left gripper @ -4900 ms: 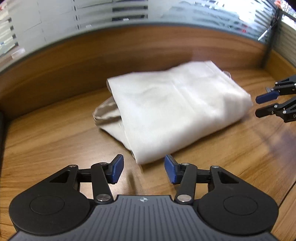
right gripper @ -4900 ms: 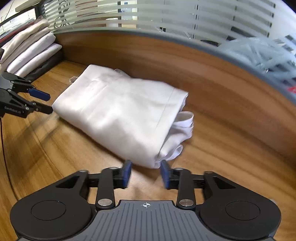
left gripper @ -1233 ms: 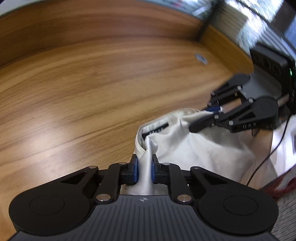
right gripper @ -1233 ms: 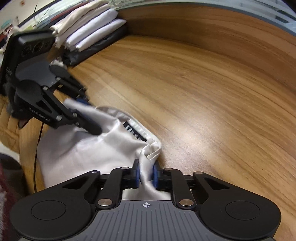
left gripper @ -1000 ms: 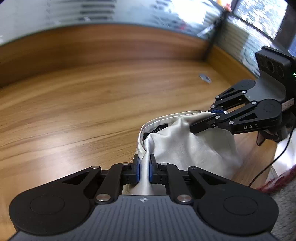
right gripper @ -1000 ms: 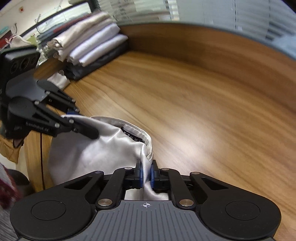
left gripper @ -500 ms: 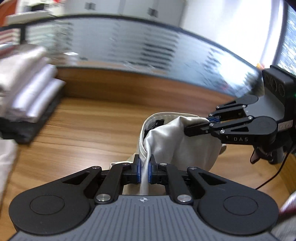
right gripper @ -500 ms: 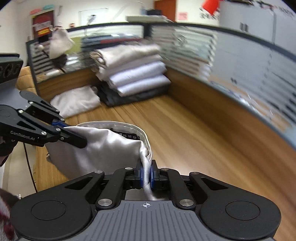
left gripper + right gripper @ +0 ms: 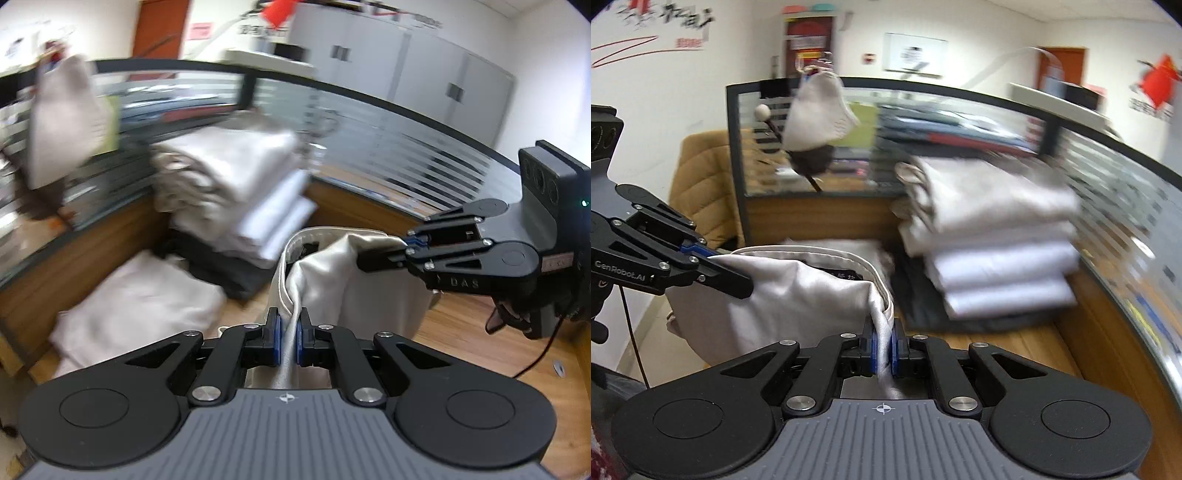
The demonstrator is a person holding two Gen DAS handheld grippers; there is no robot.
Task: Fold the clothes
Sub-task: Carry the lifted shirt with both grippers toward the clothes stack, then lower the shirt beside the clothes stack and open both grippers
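Observation:
A pale cream garment (image 9: 354, 280) hangs in the air between both grippers, its banded edge with a dark label curving between them. My left gripper (image 9: 288, 341) is shut on one end of that edge. My right gripper (image 9: 884, 349) is shut on the other end of the garment (image 9: 798, 295). Each gripper shows in the other's view: the right one (image 9: 400, 249) at the right, the left one (image 9: 713, 266) at the left, both pinching the cloth. The lower part of the garment is hidden behind the gripper bodies.
A stack of folded pale clothes (image 9: 993, 236) sits on a dark garment at the desk's corner, also blurred in the left wrist view (image 9: 236, 192). Another pale garment (image 9: 136, 306) lies beside it. A striped glass partition (image 9: 388, 147) rims the wooden desk (image 9: 480, 332).
Both grippers took hold of the garment, lifted it off the desk and swung toward the stack of folded clothes. Over the last second the view rose and turned further.

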